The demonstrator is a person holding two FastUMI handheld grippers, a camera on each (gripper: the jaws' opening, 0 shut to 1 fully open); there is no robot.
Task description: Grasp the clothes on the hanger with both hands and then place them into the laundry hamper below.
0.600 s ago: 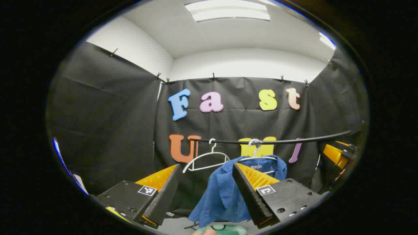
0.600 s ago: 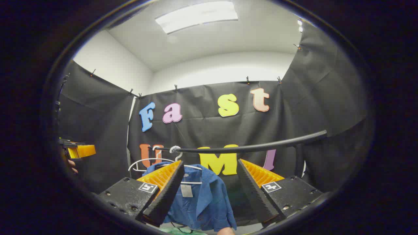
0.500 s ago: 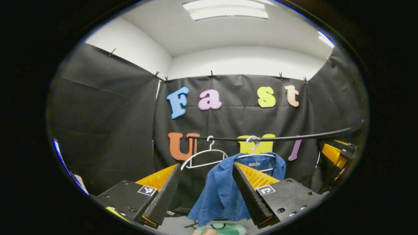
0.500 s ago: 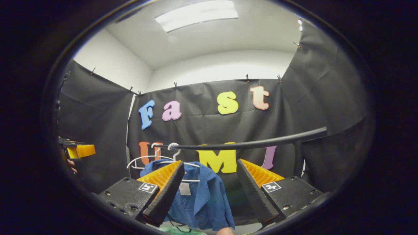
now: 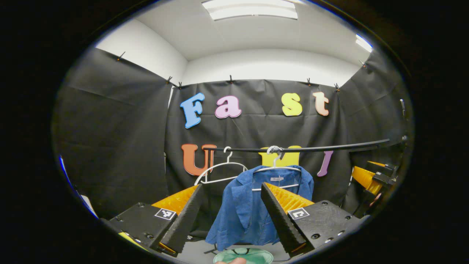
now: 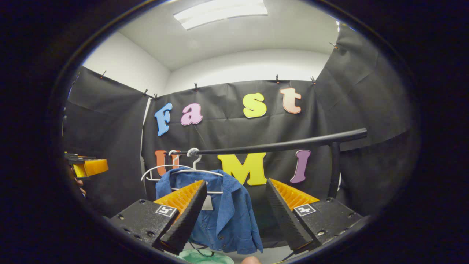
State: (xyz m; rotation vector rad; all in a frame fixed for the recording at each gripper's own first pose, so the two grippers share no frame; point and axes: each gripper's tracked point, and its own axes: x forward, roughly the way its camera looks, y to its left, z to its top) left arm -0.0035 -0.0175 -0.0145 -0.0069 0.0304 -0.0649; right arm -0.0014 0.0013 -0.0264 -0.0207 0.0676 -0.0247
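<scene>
Hanging from a white wire hanger (image 5: pixel 277 169) on the black rail (image 5: pixel 311 148), the blue woven shirt (image 5: pixel 253 209) drapes above the green hamper (image 5: pixel 243 255). Left tool (image 5: pixel 231 214) and right tool (image 6: pixel 234 212) are spread, gripping nothing. An empty hanger (image 5: pixel 220 172) appears clearly in the left gripper view.

Beyond the gripper fingers: a plain blue fabric shirt (image 5: pixel 253 209), two white wire hangers (image 5: pixel 220 172), a black rail (image 6: pixel 278 146), a pale green hamper (image 5: pixel 243 255).

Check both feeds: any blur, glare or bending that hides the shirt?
Left gripper view: shirt sharp and evenly lit; the ceiling light blows out, and fisheye bows the rail. Right gripper view: shirt sharp, partly behind a finger; rail bowed too.
</scene>
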